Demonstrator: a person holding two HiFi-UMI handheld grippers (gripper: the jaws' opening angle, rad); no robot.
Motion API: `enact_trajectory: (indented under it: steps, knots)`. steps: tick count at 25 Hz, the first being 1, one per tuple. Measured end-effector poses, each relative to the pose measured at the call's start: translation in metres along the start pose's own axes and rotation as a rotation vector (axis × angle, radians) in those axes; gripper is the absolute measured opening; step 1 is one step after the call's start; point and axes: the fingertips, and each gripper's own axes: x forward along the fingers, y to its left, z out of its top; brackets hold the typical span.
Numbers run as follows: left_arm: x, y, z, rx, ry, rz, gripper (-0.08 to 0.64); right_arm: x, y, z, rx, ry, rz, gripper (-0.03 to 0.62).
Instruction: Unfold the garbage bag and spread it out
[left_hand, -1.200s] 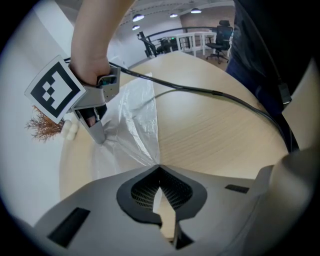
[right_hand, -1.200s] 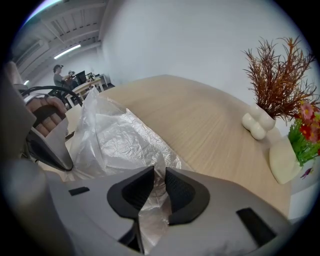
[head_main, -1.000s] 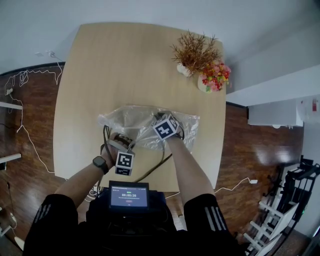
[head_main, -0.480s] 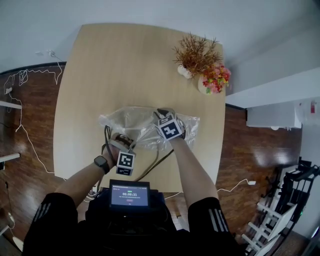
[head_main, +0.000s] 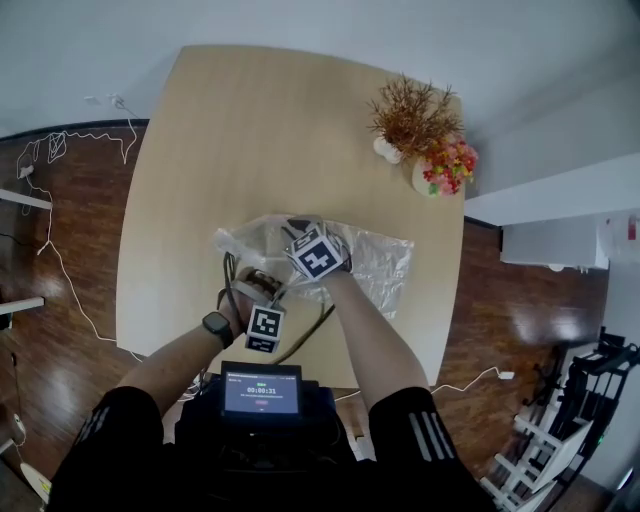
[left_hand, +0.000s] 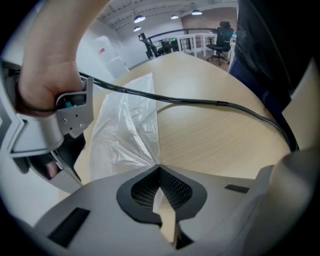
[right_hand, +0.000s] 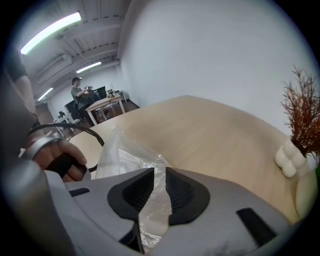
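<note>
A clear, crinkled garbage bag (head_main: 370, 262) lies half spread on the near part of the wooden table (head_main: 260, 130). My left gripper (head_main: 252, 282) sits at the bag's near left corner; in the left gripper view its jaws (left_hand: 160, 189) are shut on a thin edge of the film (left_hand: 127, 130). My right gripper (head_main: 296, 229) hovers over the left half of the bag, its marker cube (head_main: 316, 255) facing up. In the right gripper view a strip of film (right_hand: 152, 210) runs up between the pads (right_hand: 181, 192), which are closed on it, lifting a fold (right_hand: 127, 152).
A vase of dried brown twigs (head_main: 412, 112) and a pot of red and yellow flowers (head_main: 448, 168) stand at the table's far right corner. A black cable (head_main: 308, 335) crosses the near table edge between my arms. Dark wood floor surrounds the table, with white cords (head_main: 60, 150) at the left.
My right gripper has moved left across the bag and risen a little, drawing a layer of film along. The left gripper has stayed at the near left corner.
</note>
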Motion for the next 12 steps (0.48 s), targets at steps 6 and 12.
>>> enact_trajectory:
  steps: [6, 12]
  knots:
    - [0.0, 0.0, 0.0, -0.024, -0.015, 0.025, 0.003, 0.034, 0.015, -0.02, -0.023, 0.085, 0.034, 0.101]
    - [-0.001, 0.002, -0.001, -0.036, -0.022, 0.034, 0.003, 0.042, 0.014, -0.024, -0.025, 0.116, 0.02, 0.101]
